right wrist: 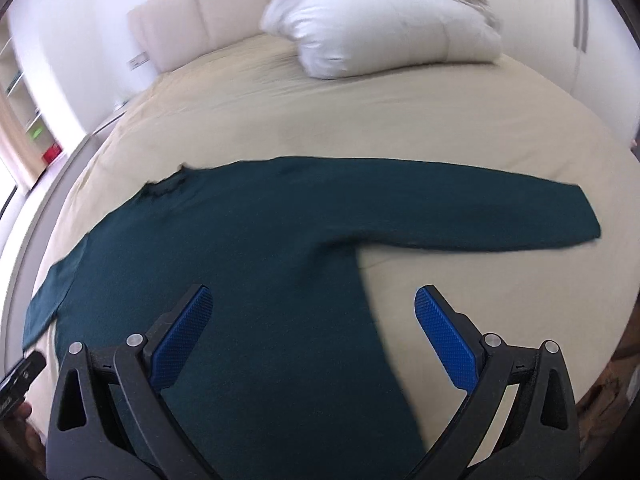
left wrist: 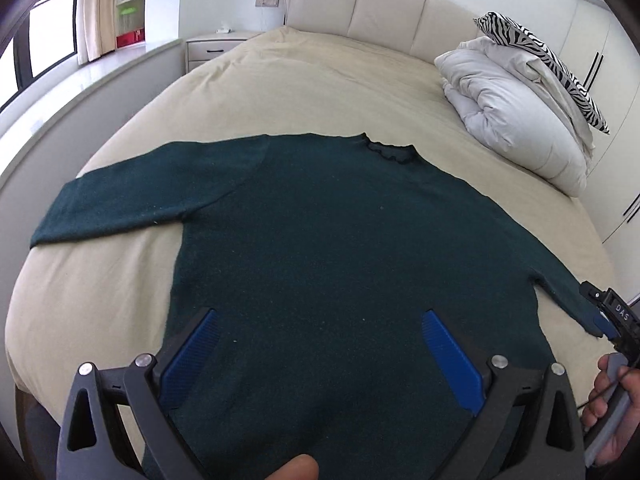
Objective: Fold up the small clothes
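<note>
A dark green long-sleeved sweater (left wrist: 320,240) lies flat on the beige bed sheet (left wrist: 300,92), collar away from me, both sleeves spread out sideways. My left gripper (left wrist: 320,316) is open and empty above the sweater's lower body. My right gripper (right wrist: 314,296) is open and empty above the sweater's right side edge (right wrist: 256,248), below the right sleeve (right wrist: 480,216). In the left wrist view the right gripper (left wrist: 600,312) shows at the far right, by the right sleeve's end. The sweater's hem is hidden behind the gripper bodies.
A folded white duvet (left wrist: 516,108) with a zebra-print pillow (left wrist: 548,56) lies at the bed's far right corner, also in the right wrist view (right wrist: 384,28). A padded headboard (left wrist: 380,4) is behind. A nightstand (left wrist: 216,46) and window ledge (left wrist: 92,80) stand left.
</note>
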### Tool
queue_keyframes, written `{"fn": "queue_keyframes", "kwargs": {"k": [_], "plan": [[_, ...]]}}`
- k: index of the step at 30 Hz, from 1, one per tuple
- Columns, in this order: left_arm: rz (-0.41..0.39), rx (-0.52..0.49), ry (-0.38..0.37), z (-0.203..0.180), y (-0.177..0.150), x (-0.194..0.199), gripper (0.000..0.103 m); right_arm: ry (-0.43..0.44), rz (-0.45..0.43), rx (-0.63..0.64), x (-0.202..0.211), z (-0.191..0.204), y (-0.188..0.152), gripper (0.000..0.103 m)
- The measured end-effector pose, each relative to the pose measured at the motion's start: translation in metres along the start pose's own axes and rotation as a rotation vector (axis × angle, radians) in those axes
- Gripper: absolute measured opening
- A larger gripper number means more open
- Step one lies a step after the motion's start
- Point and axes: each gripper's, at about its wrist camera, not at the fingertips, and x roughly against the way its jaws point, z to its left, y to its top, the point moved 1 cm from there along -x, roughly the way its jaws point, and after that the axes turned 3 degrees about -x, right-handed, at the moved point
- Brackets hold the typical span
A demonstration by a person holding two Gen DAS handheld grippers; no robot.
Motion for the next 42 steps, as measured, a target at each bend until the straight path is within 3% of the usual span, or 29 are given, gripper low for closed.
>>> {"fn": "queue_keyframes", "kwargs": {"k": [2,4,7,12,16,20,22,25,29,32,37,42], "plan": [[0.01,0.009,-0.019,-0.002,0.0,-0.001,0.103,-0.082,-0.012,-0.101,-0.008,-0.053,0.013,0.102],[0.028,0.027,-0.065,-0.004,0.002,-0.004,0.103,-0.229,-0.037,-0.162,-0.016,-0.109,0.025,0.102],[0.062,0.059,-0.143,-0.005,0.002,-0.01,0.103,-0.3,-0.036,-0.268,-0.028,-0.181,0.035,0.102],[0.085,0.105,-0.311,-0.011,0.005,-0.023,0.103,-0.164,-0.019,-0.605,-0.051,-0.295,0.037,0.091],[0.123,0.116,-0.343,-0.013,0.005,-0.028,0.103,-0.102,-0.046,-0.673,-0.068,-0.325,0.047,0.082],[0.138,0.167,-0.345,-0.002,0.007,-0.034,0.103,-0.042,-0.075,-0.645,-0.087,-0.338,0.07,0.055],[0.155,0.21,-0.382,0.006,0.005,-0.041,0.103,-0.017,-0.076,-0.641,-0.1,-0.344,0.077,0.031],[0.17,0.231,-0.389,0.012,0.005,-0.049,0.103,-0.011,-0.053,-0.642,-0.121,-0.339,0.096,0.009],[0.163,0.247,-0.42,0.017,0.008,-0.053,0.102,-0.004,-0.085,-0.573,-0.105,-0.314,0.097,0.007],[0.145,0.254,-0.439,0.018,0.015,-0.054,0.102,0.057,-0.118,-0.493,-0.085,-0.27,0.108,0.007],[0.103,0.281,-0.456,0.028,0.024,-0.05,0.101,0.282,-0.118,-0.242,-0.067,-0.124,0.138,0.007],[0.067,0.285,-0.479,0.034,0.04,-0.052,0.095,0.487,0.005,-0.035,-0.088,0.039,0.113,0.008]]}}
